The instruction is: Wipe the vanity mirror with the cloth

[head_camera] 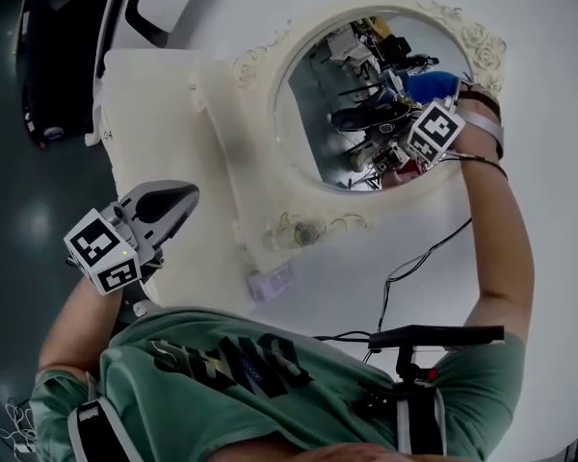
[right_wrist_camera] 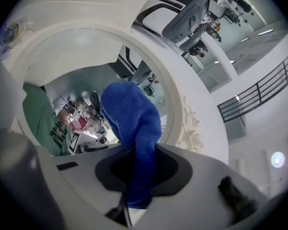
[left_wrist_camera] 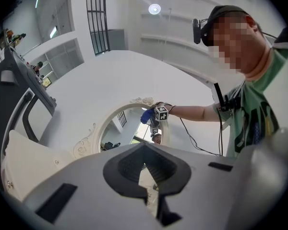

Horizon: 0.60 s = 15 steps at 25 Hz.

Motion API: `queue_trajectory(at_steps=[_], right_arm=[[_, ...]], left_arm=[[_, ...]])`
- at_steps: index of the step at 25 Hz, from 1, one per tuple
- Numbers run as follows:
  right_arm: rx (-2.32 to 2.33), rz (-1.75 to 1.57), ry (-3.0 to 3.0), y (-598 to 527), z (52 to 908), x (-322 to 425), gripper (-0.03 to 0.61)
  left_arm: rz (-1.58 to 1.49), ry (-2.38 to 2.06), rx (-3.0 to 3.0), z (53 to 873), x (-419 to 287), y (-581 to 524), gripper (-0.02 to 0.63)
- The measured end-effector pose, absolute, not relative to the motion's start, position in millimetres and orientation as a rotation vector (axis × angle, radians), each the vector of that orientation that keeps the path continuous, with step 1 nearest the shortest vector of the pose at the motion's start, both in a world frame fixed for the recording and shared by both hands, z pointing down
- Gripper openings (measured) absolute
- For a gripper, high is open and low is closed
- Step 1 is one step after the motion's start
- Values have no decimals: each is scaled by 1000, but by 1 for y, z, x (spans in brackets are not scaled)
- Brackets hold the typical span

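Blue cloth (right_wrist_camera: 132,114) clamped between the jaws of the right gripper (right_wrist_camera: 139,176), gripped low down, with its free end standing up past the fingertips in front of the glass of the vanity mirror (head_camera: 366,99). Looks to lie against the glass, though actual contact cannot be told. Sits at the mirror's right-hand edge in the head view, just inside the ornate cream frame (head_camera: 477,46). Shows again in the left gripper view as a small blue patch at the mirror's far rim.

Left gripper (head_camera: 164,203) well apart from the mirror, off its lower left, hanging over the cream panel (head_camera: 154,114) that adjoins the frame. Jaws drawn together at the tips, with nothing between them.

White table (head_camera: 549,181) under and around the mirror. Black cable (head_camera: 414,258) trailing across the table below the mirror's lower rim, running toward the green shirt (head_camera: 222,373). Dark chair (head_camera: 67,56) beyond the panel, on the side away from the mirror.

Reflected in the glass: room clutter in the head view, and in the right gripper view the green shirt, left of the cloth.
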State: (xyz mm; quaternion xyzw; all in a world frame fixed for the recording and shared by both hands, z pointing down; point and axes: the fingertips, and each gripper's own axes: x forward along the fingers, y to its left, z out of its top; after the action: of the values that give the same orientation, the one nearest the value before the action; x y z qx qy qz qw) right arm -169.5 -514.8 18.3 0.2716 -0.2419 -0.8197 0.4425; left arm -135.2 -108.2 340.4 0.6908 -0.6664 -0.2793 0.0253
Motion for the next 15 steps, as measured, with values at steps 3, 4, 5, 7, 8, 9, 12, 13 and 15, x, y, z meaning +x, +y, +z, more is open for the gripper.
queue_trajectory(at_steps=[3, 4, 5, 7, 8, 9, 12, 13, 15], right_arm=[[698, -1995, -553, -522, 11, -165, 71], [702, -1984, -548, -524, 10, -165, 71], [707, -1976, -543, -525, 10, -165, 71], [716, -1968, -534, -525, 10, -164, 71], [718, -1968, -532, -525, 12, -164, 71], [717, -1970, -534, -525, 15, -164, 71], [675, -1990, -551, -524, 38, -167, 71], [646, -1999, -553, -522, 53, -168, 71], [563, -2013, -561, -520, 93, -168, 69]], left_arm=[[-871, -2047, 2147, 340, -135, -111, 0], [-871, -2042, 2152, 339, -134, -112, 0], [-871, -2038, 2158, 338, -134, -113, 0], [-874, -2031, 2166, 337, -134, -115, 0], [-875, -2029, 2167, 337, -134, -116, 0], [-876, -2027, 2166, 338, -135, -117, 0], [-876, -2021, 2157, 344, -138, -122, 0], [-874, -2018, 2153, 346, -137, -124, 0], [-871, -2005, 2141, 351, -134, -126, 0]])
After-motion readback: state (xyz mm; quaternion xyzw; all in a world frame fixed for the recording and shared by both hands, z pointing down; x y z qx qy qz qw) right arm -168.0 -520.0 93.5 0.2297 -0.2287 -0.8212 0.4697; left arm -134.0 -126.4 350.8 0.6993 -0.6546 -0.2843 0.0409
